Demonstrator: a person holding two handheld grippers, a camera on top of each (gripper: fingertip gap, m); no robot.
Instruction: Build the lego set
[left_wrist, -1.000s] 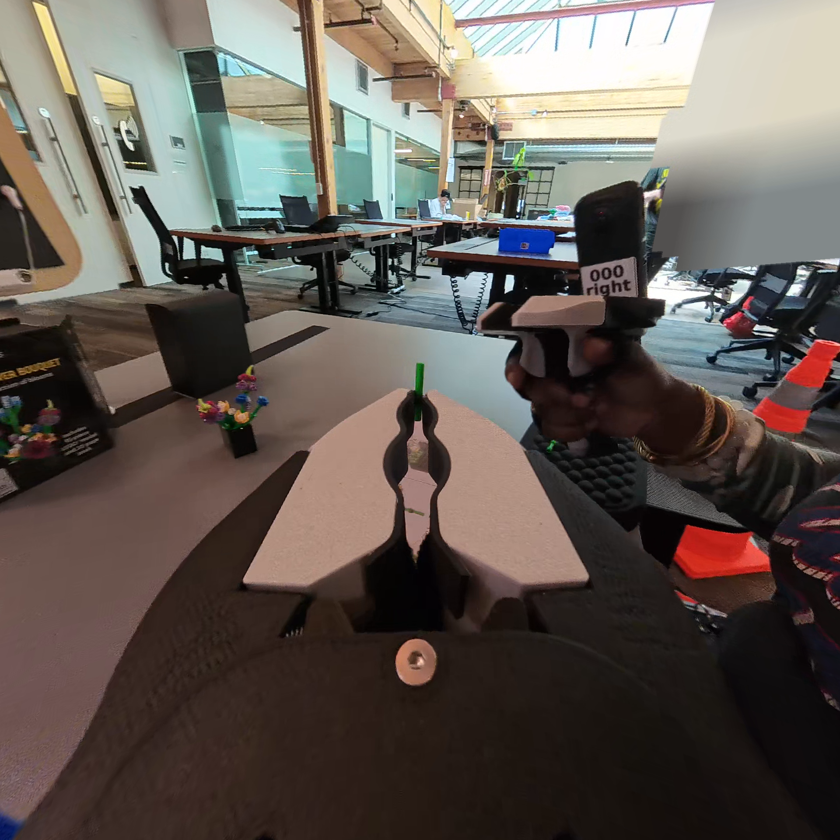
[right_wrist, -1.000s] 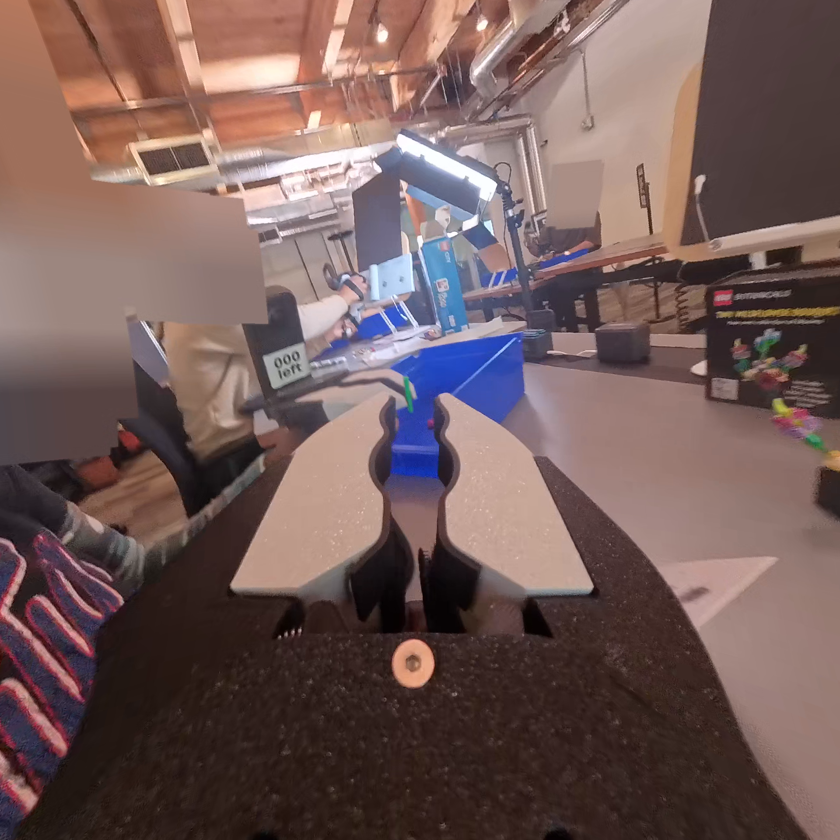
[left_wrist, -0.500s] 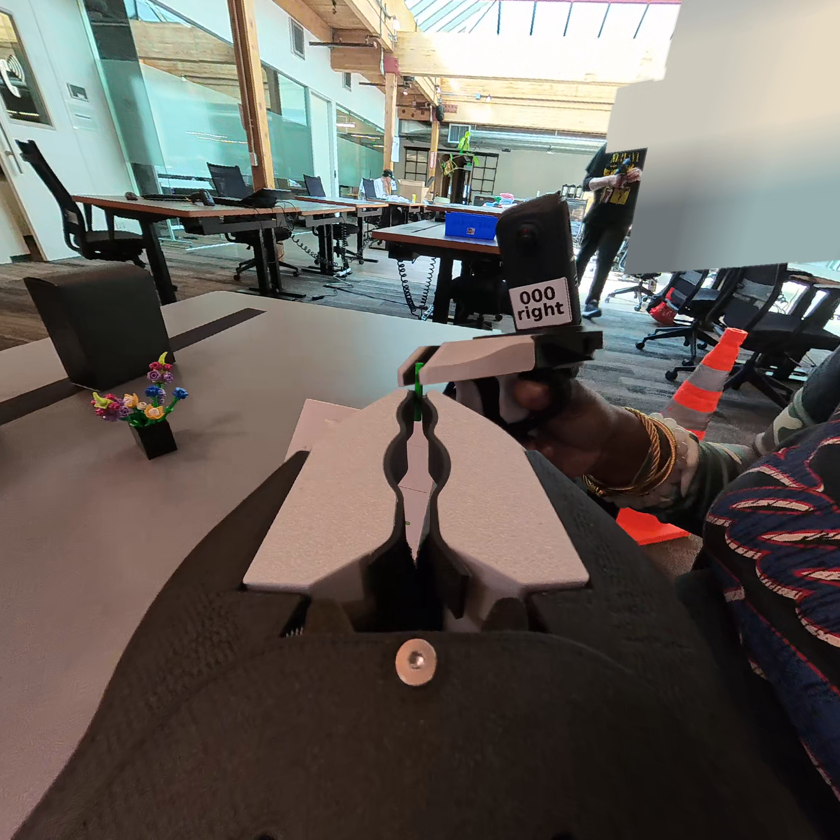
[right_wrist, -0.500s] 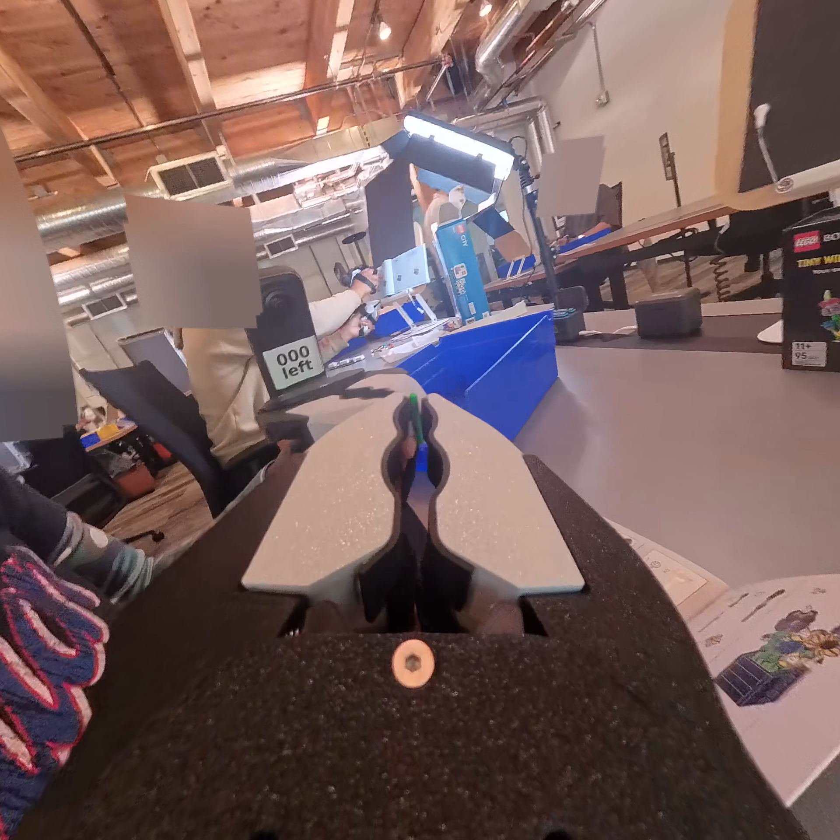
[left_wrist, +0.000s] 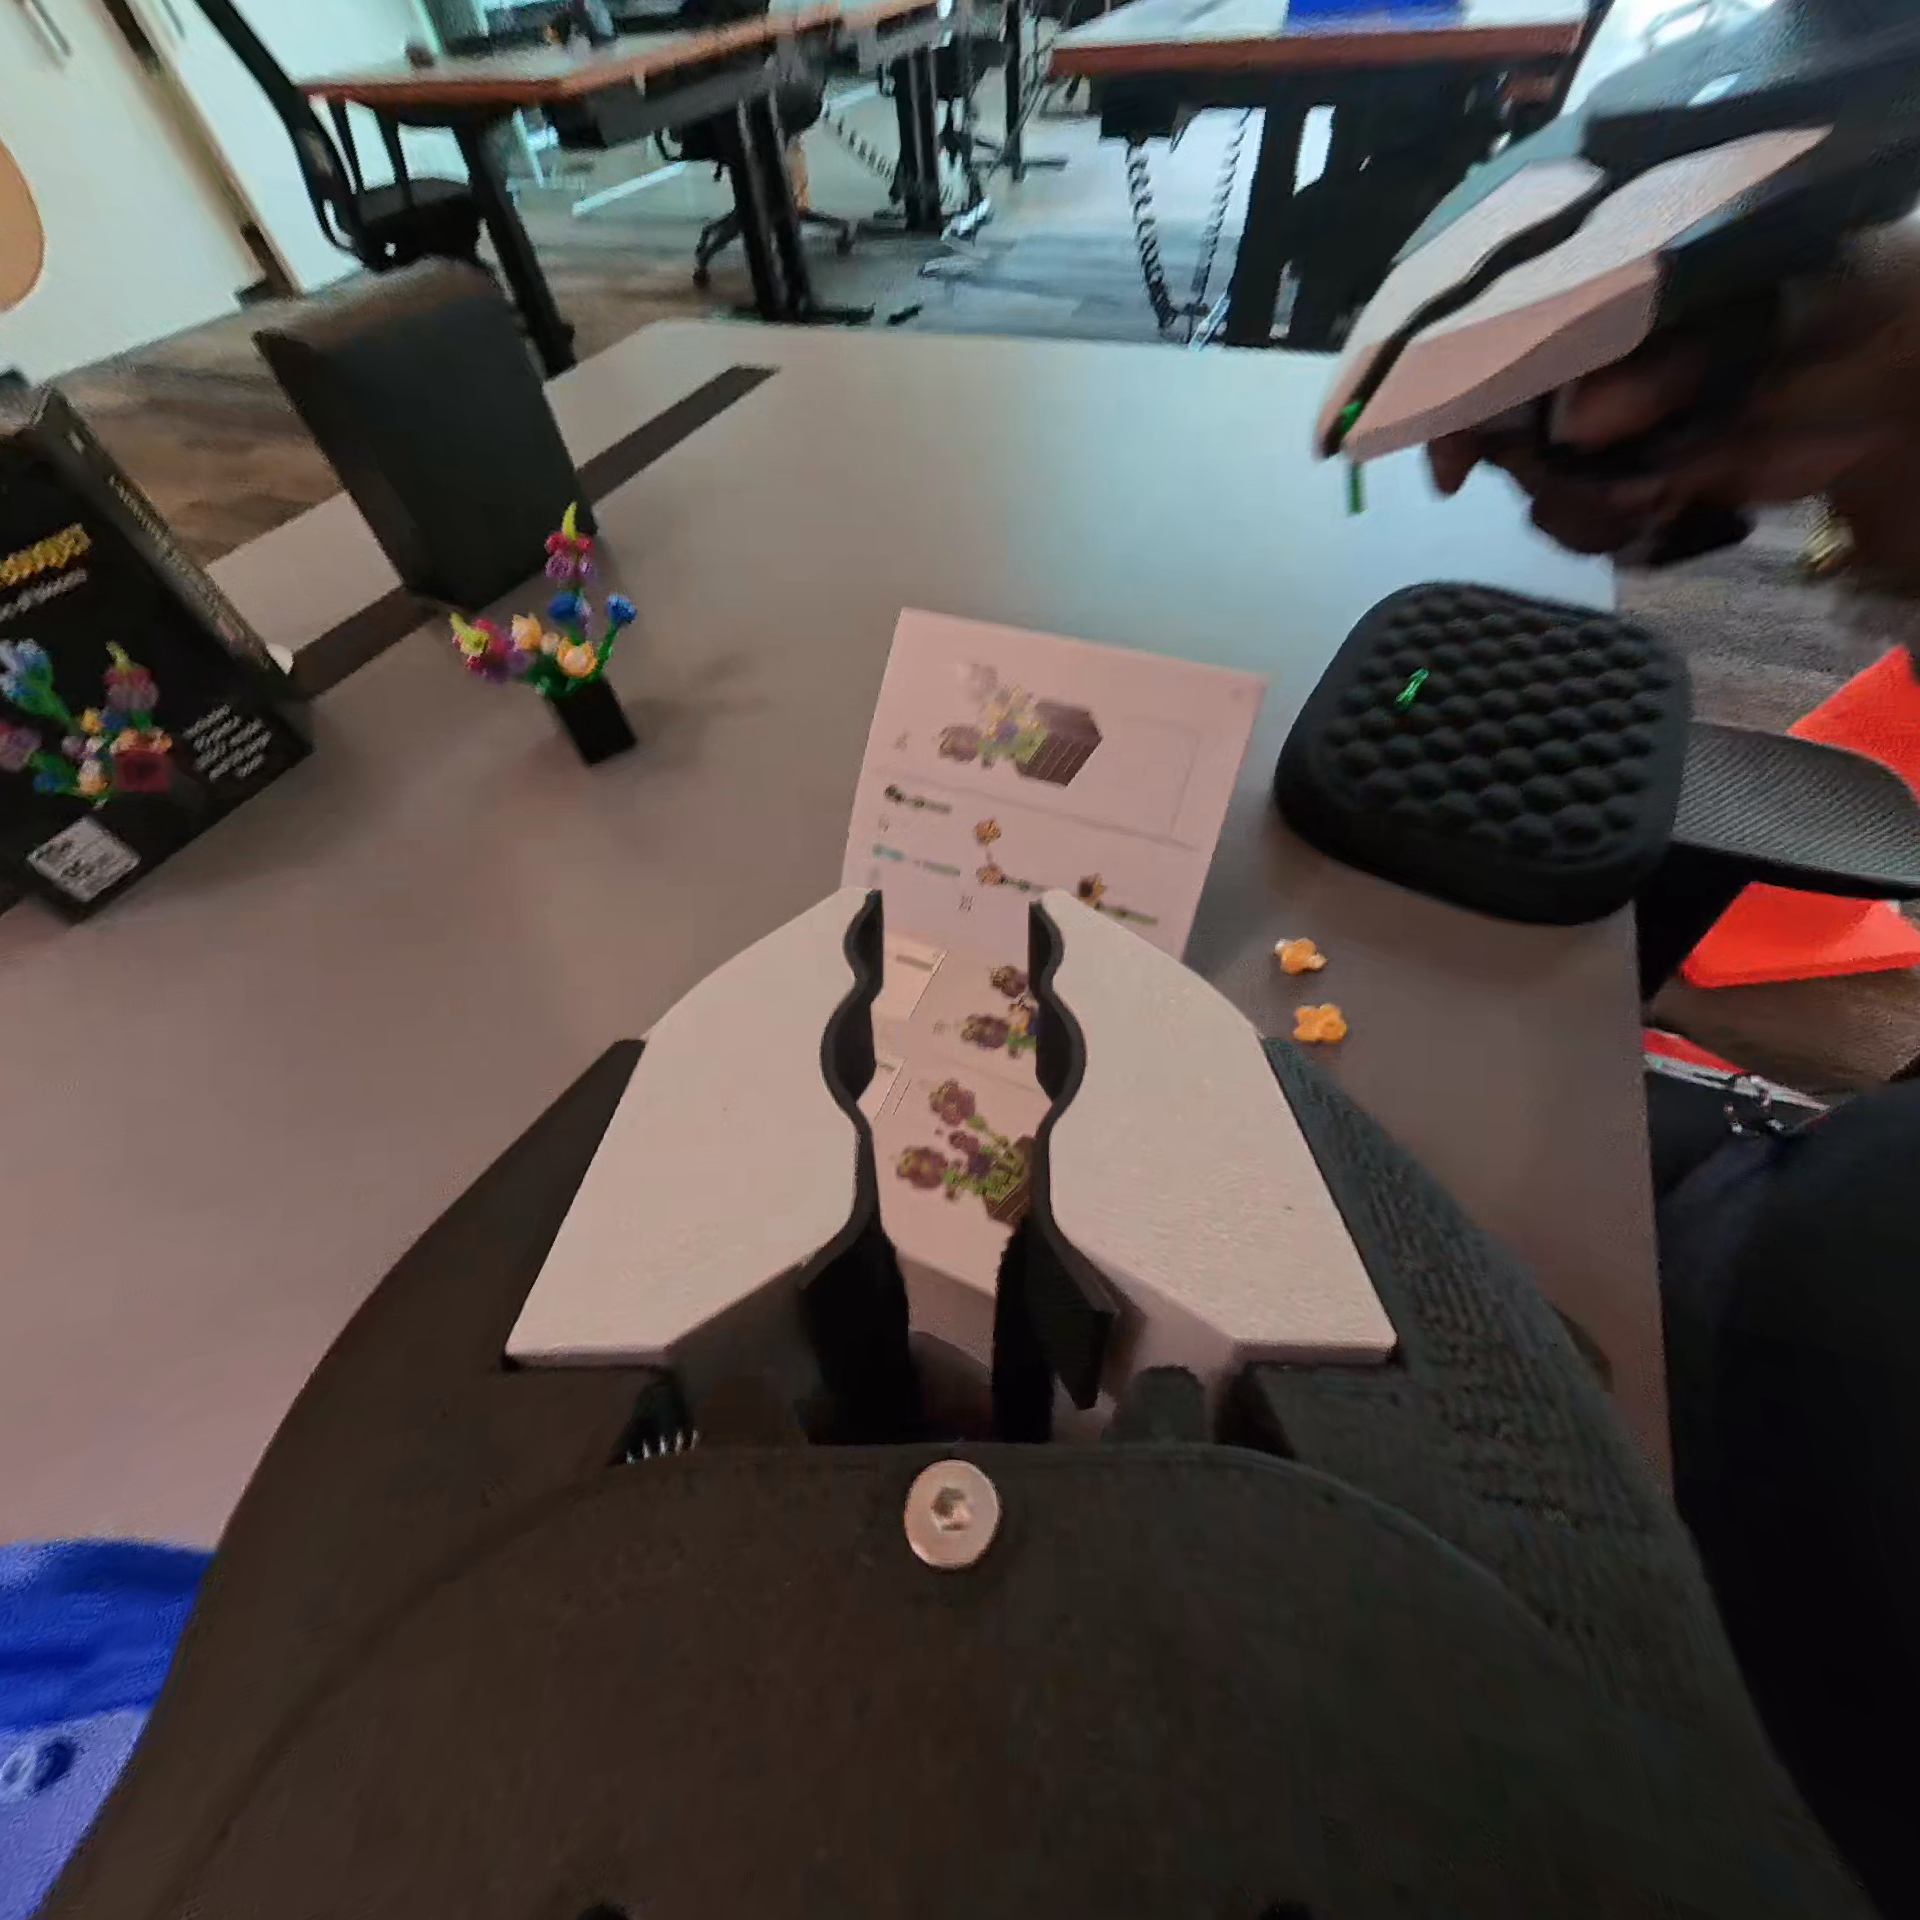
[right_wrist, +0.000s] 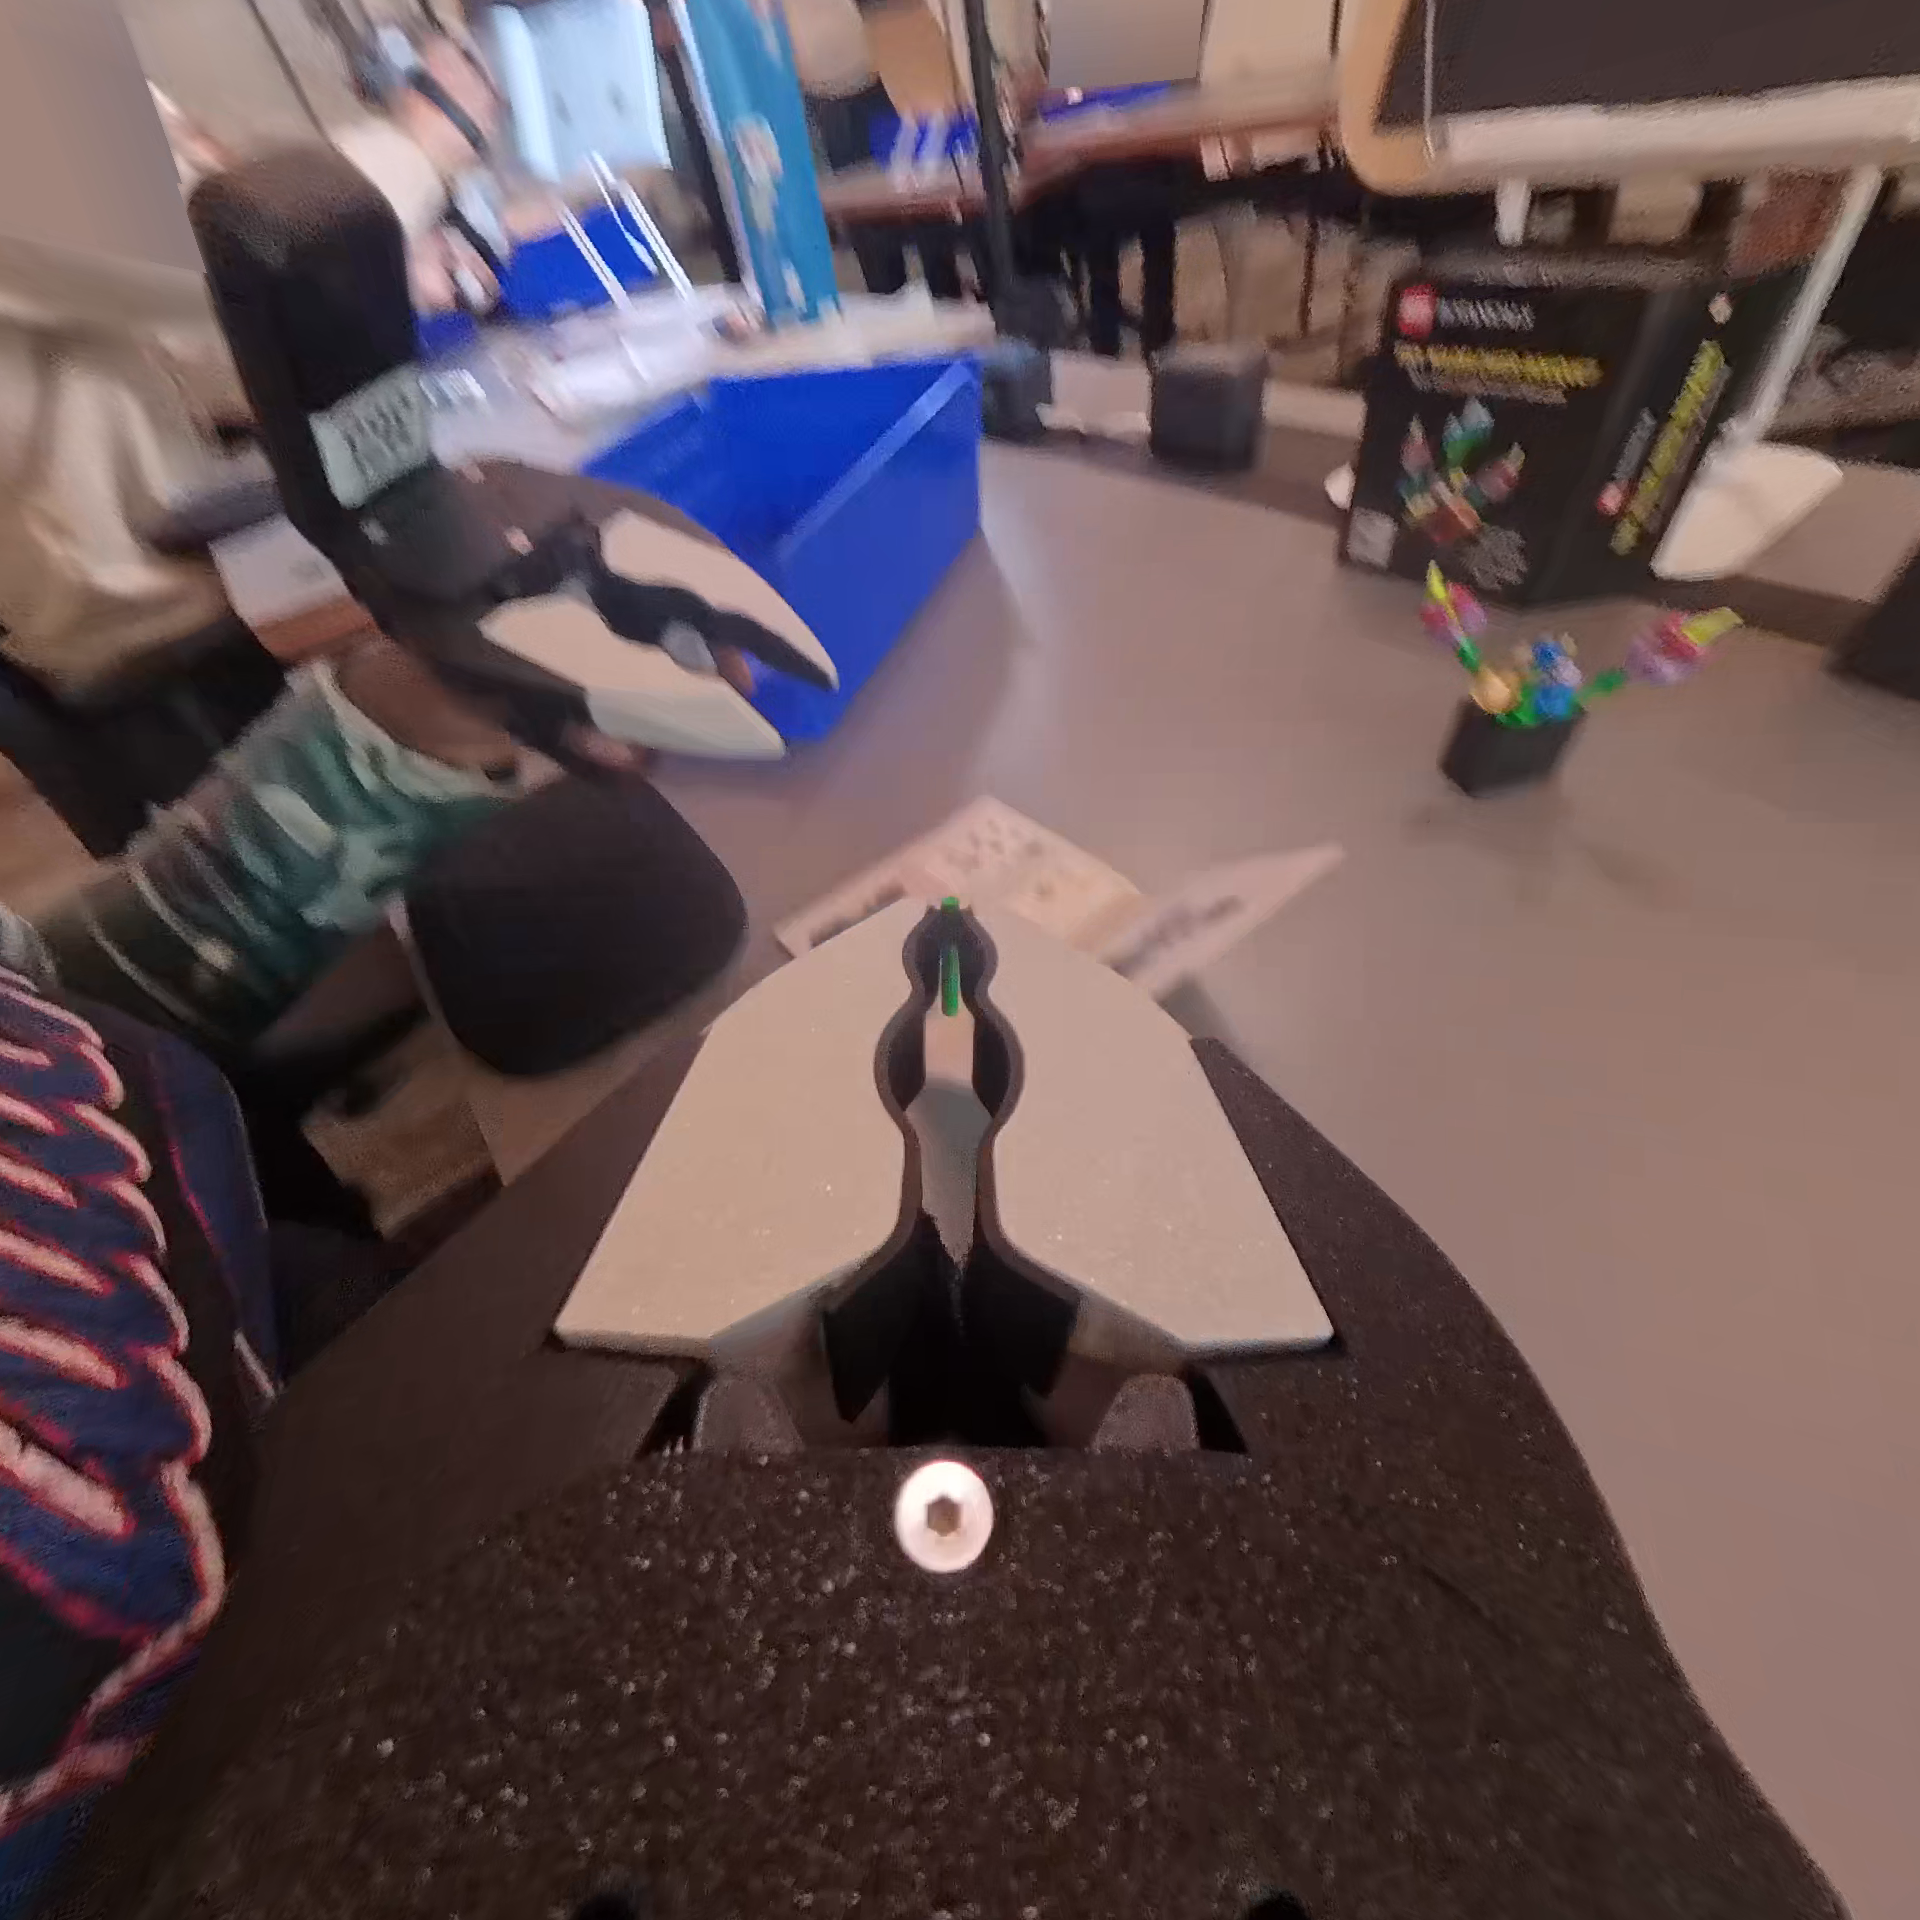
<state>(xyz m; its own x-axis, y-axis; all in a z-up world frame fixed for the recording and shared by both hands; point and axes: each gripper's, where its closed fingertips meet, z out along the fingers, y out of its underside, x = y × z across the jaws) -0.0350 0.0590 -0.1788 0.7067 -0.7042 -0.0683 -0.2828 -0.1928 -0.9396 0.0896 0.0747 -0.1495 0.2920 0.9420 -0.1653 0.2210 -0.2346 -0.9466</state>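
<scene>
My right gripper (right_wrist: 948, 916) is shut on a thin green stem (right_wrist: 948, 961) at its fingertips. It also shows in the left wrist view (left_wrist: 1340, 428) at the upper right, with the stem (left_wrist: 1353, 483) hanging below the tips. My left gripper (left_wrist: 956, 909) is open and empty, held over the instruction sheet (left_wrist: 1049, 758); in the right wrist view (right_wrist: 805, 707) it sits apart to the left. A small flower bouquet in a black pot (left_wrist: 566, 665) stands on the grey table (left_wrist: 364, 1039), also seen in the right wrist view (right_wrist: 1512, 717).
Two orange flower pieces (left_wrist: 1311, 992) lie right of the sheet. A black chair armrest (left_wrist: 1475, 748) with a small green piece (left_wrist: 1411, 688) is at the table's right edge. The black set box (left_wrist: 94, 707) stands left. A blue bin (right_wrist: 831, 488) stands behind my left gripper. There is about 15 cm between the tips of the two grippers.
The green stem has passed from my left gripper to my right. My left gripper has opened. The grippers have moved apart and both views now tilt down at the table.
</scene>
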